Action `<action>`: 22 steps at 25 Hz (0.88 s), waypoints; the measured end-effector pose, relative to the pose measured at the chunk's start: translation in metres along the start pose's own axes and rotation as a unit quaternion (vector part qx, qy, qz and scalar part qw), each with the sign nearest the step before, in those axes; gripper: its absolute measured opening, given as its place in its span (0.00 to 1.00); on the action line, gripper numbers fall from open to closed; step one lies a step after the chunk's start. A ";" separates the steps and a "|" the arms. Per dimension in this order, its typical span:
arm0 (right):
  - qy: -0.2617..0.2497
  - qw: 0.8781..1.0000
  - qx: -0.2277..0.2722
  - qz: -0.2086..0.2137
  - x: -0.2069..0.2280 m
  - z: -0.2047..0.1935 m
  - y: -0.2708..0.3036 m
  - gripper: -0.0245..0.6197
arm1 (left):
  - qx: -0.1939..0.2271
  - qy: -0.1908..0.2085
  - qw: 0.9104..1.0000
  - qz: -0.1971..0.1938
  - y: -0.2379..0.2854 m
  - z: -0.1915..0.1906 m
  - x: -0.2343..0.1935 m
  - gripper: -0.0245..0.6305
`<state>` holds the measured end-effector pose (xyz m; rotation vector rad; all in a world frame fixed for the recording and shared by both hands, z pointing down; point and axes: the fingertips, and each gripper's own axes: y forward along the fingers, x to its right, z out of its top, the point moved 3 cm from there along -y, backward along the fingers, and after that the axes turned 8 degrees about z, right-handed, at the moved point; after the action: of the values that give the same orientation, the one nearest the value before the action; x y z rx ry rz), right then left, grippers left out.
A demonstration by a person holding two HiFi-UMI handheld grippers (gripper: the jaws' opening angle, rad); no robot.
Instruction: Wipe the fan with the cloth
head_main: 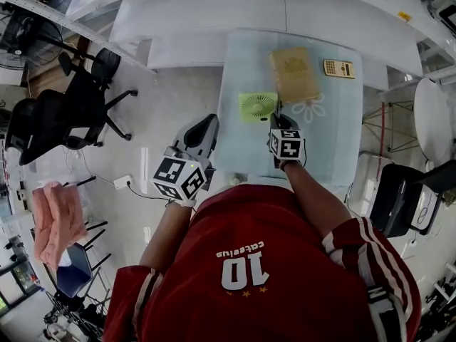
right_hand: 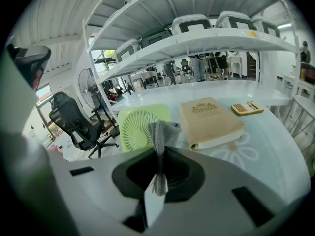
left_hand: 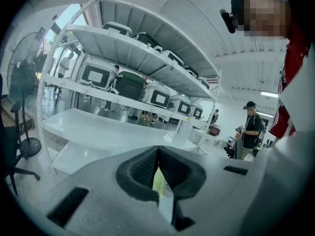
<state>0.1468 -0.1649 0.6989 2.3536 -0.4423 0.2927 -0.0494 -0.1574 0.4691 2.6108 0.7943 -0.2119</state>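
Note:
A light green square fan [head_main: 258,107] lies flat on the pale blue table [head_main: 335,134], near its front left. My right gripper [head_main: 276,122] hovers just right of the fan's front edge, shut on a grey cloth [right_hand: 160,132]. The cloth sticks up between the jaws, with the fan [right_hand: 139,126] right behind it. My left gripper [head_main: 206,131] is at the table's left edge, left of the fan. In the left gripper view this gripper [left_hand: 157,154] has its jaws pressed together with nothing in them. A sliver of green fan [left_hand: 158,182] shows below them.
A tan book [head_main: 293,73] lies behind the fan and a small calculator [head_main: 338,68] to its right. Black office chairs [head_main: 78,102] stand on the floor at left, another chair [head_main: 399,194] at right. White shelving [head_main: 271,9] runs behind the table.

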 end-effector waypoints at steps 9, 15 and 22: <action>-0.006 1.000 -0.004 0.003 -0.006 0.000 0.003 0.08 | 0.001 -0.003 1.000 0.006 -0.008 -0.001 -0.006 0.04; -0.007 1.000 -0.003 0.007 -0.013 -0.001 0.004 0.07 | 0.002 -0.001 1.000 0.009 -0.015 -0.001 -0.009 0.04; -0.008 1.000 -0.005 0.014 -0.020 -0.001 0.004 0.07 | 0.002 0.001 1.000 0.010 -0.018 -0.001 -0.010 0.04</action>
<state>0.1270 -0.1623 0.6954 2.3423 -0.4843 0.2834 -0.0682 -0.1480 0.4667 2.6216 0.7683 -0.2045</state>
